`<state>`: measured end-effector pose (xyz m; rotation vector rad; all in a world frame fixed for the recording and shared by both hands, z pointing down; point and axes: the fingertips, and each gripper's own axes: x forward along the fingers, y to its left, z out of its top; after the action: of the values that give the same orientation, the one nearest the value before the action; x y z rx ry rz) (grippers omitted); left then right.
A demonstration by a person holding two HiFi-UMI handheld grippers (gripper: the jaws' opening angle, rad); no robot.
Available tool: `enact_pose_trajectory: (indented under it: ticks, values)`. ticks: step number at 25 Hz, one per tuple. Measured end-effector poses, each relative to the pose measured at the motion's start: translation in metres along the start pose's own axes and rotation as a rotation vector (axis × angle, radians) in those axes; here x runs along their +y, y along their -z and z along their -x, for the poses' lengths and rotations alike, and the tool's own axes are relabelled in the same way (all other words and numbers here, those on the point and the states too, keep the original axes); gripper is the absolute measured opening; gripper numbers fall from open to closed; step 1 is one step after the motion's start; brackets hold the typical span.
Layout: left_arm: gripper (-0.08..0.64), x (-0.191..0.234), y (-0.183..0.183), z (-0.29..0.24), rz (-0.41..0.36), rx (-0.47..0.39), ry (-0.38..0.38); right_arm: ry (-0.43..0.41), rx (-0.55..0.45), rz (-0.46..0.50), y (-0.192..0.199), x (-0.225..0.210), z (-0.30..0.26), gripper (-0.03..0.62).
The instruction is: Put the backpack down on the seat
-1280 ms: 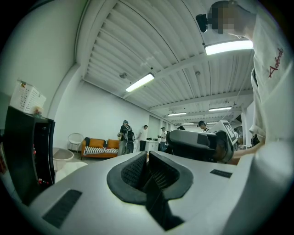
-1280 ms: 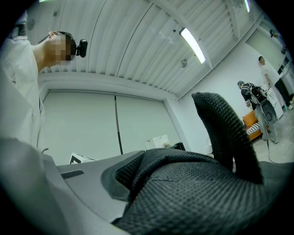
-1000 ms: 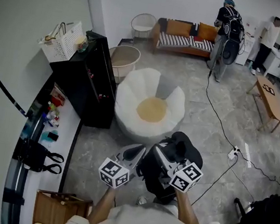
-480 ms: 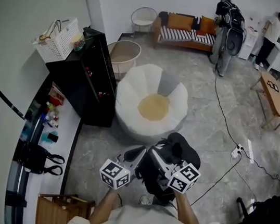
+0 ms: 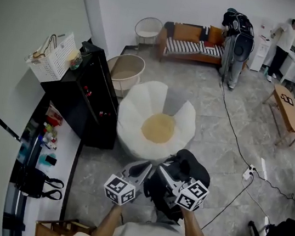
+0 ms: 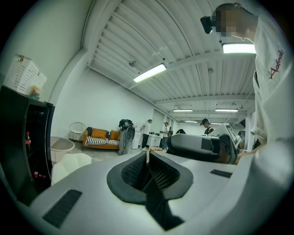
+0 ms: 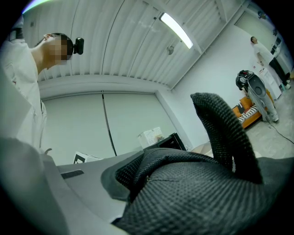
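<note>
**Right claw clamped on the backpack, short of the seat**

Right claw (image 7: 140, 176) has its jaws closed on the black mesh fabric of the backpack (image 5: 189, 163). That fabric fills the lower right of the right gripper view, and a padded loop stands up above it. The left claw (image 6: 147, 158) has its jaws pressed together, and I cannot tell whether any strap is caught between them.

In the head view both claws sit low in the middle of the frame, in the person's hands. The backpack bulges between them and just past their tips. It lies just below the seat (image 5: 133, 112) in the frame and is not on it. The seat is a white, petal-shaped chair with a yellow centre, standing on the grey floor.

A black cabinet (image 5: 92, 100) stands at the seat's left with a white basket (image 5: 51, 58) on top. An orange sofa (image 5: 190, 38) lines the far wall at the top, and a wooden bench (image 5: 287, 109) stands at the right.
</note>
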<state>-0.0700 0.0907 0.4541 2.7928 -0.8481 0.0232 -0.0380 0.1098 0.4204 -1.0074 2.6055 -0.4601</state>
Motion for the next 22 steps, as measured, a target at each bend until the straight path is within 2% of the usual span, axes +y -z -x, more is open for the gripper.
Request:
enact_pose_trajectory:
  ticks: [11, 16, 22]
  values:
    - [0.043, 0.046, -0.055, -0.109, -0.056, -0.013, 0.021, -0.011, -0.027, 0.022, -0.065, -0.097, -0.037, 0.032]
    - [0.043, 0.072, -0.071, -0.144, -0.068, -0.02, -0.005, -0.034, -0.033, 0.019, -0.086, -0.135, -0.052, 0.032]
    - [0.043, 0.103, -0.074, -0.166, -0.065, -0.015, -0.062, -0.054, -0.022, -0.009, -0.087, -0.17, -0.065, 0.032]
